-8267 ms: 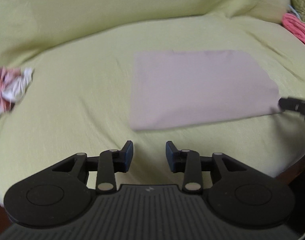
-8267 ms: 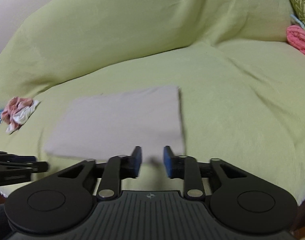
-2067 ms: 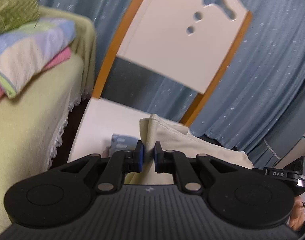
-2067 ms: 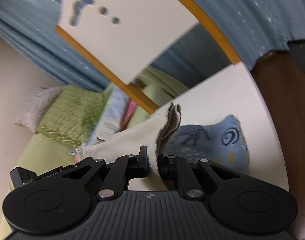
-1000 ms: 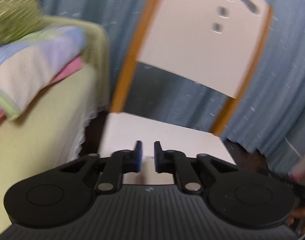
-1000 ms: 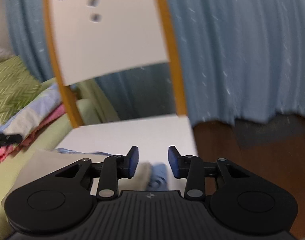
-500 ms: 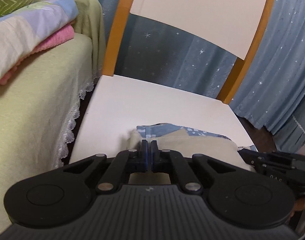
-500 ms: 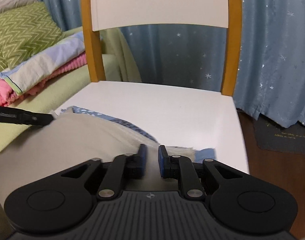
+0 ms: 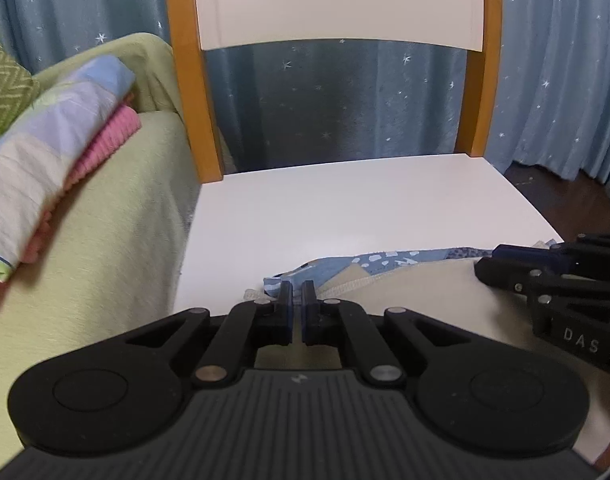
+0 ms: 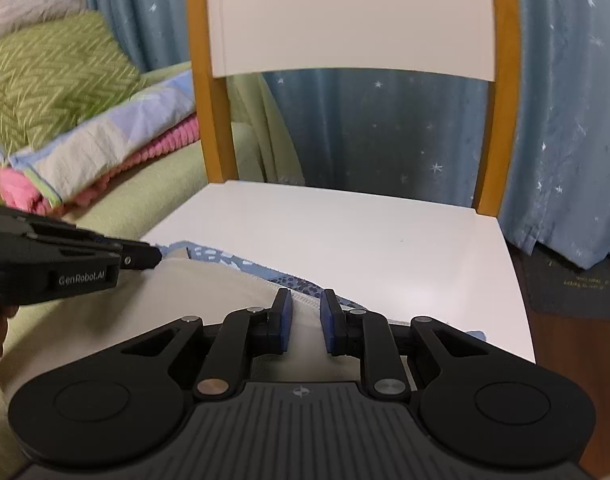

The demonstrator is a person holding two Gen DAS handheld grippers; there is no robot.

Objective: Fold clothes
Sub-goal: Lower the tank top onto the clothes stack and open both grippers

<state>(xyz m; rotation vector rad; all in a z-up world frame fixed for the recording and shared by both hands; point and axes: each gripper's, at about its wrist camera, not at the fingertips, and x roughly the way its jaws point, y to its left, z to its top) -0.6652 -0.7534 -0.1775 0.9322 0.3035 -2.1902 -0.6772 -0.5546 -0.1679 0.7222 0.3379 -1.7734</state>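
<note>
The folded beige cloth (image 10: 209,292) lies stacked on the white chair seat (image 10: 365,232); left gripper (image 9: 297,308) fingers nearly closed, empty; right gripper (image 10: 305,324) parted, releasing.

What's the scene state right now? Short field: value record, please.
surface: white chair seat
placed item: beige folded cloth lying on blue patterned cloth
left gripper: jaws nearly shut at the beige cloth's edge; grip unclear
right gripper: jaws parted, over the beige cloth's edge
beside chair: green-covered sofa with folded stack
background: blue star curtain
</note>
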